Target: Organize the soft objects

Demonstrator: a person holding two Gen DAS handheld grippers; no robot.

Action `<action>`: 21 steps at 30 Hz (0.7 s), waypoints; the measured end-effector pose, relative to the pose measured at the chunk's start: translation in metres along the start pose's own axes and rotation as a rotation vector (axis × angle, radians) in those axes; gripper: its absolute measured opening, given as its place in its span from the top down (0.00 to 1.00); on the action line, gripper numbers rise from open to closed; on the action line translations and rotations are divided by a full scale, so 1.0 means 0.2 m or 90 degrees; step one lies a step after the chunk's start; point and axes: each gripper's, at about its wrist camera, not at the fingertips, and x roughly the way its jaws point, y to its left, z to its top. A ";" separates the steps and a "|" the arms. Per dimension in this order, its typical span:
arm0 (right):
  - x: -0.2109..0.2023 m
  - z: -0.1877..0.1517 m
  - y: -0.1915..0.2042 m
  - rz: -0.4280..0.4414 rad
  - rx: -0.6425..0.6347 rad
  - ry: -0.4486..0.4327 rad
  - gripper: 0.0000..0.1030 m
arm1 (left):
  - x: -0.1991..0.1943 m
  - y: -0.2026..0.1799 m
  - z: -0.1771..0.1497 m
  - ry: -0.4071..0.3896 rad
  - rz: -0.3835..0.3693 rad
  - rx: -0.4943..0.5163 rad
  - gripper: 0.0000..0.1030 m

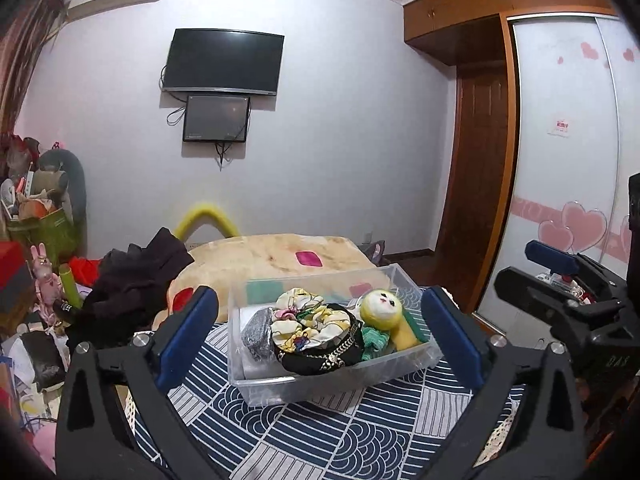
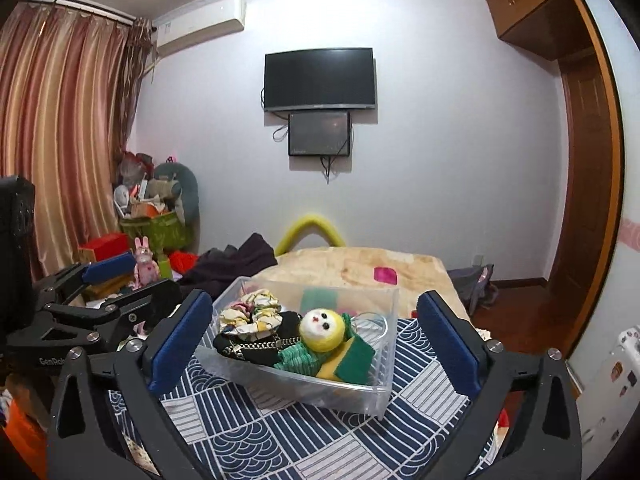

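A clear plastic bin [image 1: 332,384] [image 2: 360,396] stands on the blue patterned cloth. It holds a floral scrunchie [image 1: 304,320] [image 2: 250,308], a black item with gold chain [image 1: 320,356] [image 2: 248,346], a yellow-hooded doll head [image 1: 380,309] [image 2: 322,330], green knit fabric [image 1: 374,342] [image 2: 298,358], a yellow-green sponge [image 1: 408,330] [image 2: 354,364] and a grey glittery pouch [image 1: 258,332]. My left gripper [image 1: 320,340] is open and empty, in front of the bin. My right gripper [image 2: 316,344] is open and empty, also in front of it.
The blue patterned cloth [image 1: 300,436] [image 2: 280,436] covers the near surface. Behind is a beige blanket [image 1: 272,256] with a pink item [image 1: 308,258]. Dark clothes [image 1: 132,280] and clutter lie at the left. A wardrobe [image 1: 568,160] stands at the right.
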 end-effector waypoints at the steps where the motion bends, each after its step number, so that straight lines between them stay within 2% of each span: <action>1: 0.00 0.00 0.00 -0.002 0.000 -0.002 0.00 | 0.00 0.00 0.00 -0.001 0.003 -0.001 0.00; 21: -0.06 -0.04 0.01 -0.014 -0.001 -0.009 0.00 | -0.05 -0.01 -0.03 -0.003 0.005 0.007 0.00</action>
